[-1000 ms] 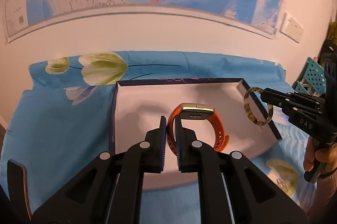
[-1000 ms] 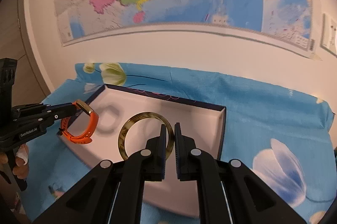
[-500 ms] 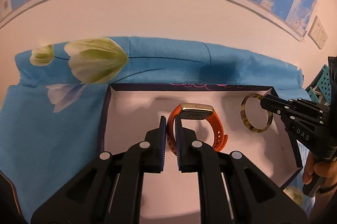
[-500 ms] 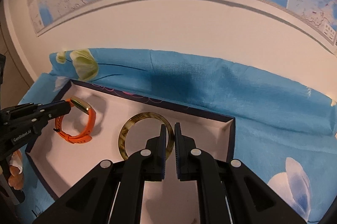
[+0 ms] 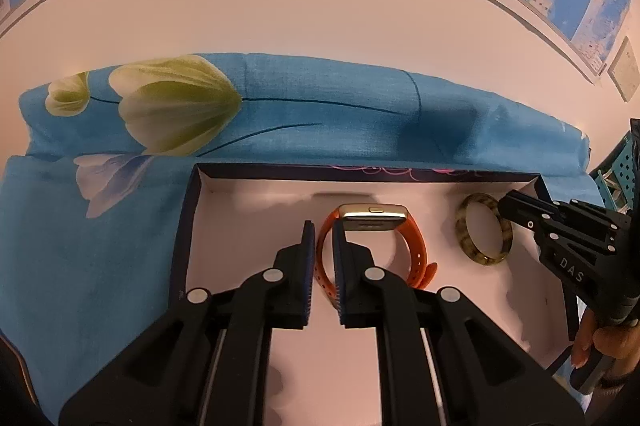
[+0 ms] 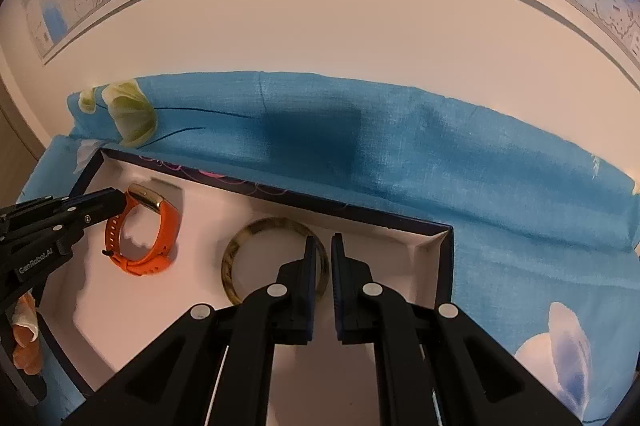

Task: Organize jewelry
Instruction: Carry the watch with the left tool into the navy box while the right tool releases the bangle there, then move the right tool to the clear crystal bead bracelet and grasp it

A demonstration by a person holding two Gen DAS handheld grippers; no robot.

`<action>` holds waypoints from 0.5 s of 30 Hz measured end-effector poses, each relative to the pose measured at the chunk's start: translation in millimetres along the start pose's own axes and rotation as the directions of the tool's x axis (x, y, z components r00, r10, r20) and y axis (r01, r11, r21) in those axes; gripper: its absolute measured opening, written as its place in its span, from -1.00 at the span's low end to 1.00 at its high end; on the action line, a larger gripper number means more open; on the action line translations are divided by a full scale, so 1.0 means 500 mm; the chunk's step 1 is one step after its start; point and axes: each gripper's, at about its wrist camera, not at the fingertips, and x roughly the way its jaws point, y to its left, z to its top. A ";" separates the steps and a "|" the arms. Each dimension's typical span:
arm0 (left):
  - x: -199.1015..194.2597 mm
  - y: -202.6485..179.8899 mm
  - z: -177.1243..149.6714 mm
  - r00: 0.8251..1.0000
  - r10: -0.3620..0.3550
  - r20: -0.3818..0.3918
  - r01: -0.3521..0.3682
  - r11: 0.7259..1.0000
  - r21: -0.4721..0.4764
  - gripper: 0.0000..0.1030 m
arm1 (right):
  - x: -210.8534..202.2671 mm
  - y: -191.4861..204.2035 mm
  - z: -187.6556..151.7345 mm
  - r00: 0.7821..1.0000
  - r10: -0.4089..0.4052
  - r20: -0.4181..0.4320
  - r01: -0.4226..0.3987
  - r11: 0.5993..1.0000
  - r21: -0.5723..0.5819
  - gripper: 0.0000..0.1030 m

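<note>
Orange watch point(image 5: 404, 246) sits inside the white-lined box point(image 5: 240, 226), strap pinched between the fingers of the left gripper point(image 5: 323, 242), gold face up top. Left wrist view: tortoiseshell bangle point(image 5: 484, 236) is just right of it, held on edge at the right gripper's tip. Blue floral cloth point(image 5: 100, 246) lies under the box.

Right wrist view: right gripper point(image 6: 320, 258) is clamped on the bangle's rim point(image 6: 248, 238), down in the box point(image 6: 436, 266); left gripper holds the watch point(image 6: 160, 226) at far left.
</note>
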 end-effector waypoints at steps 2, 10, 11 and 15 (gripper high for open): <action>-0.003 0.002 0.001 1.000 -0.001 0.002 0.001 1.000 -0.004 -0.40 | -0.010 0.002 -0.001 1.000 -0.007 0.015 0.007 1.000 -0.007 -0.70; -0.122 0.000 -0.032 0.983 0.013 0.185 -0.020 0.999 0.034 0.20 | -0.137 0.005 -0.046 0.983 0.053 0.174 -0.047 0.998 -0.034 -0.01; -0.150 -0.001 -0.046 0.975 0.021 0.223 -0.033 0.998 0.050 0.22 | -0.152 0.007 -0.055 0.980 0.063 0.189 -0.056 0.998 -0.042 0.05; -0.226 -0.006 -0.097 0.952 0.017 0.305 -0.049 0.994 0.098 0.31 | -0.227 0.015 -0.120 0.958 0.123 0.259 -0.107 0.992 -0.073 0.18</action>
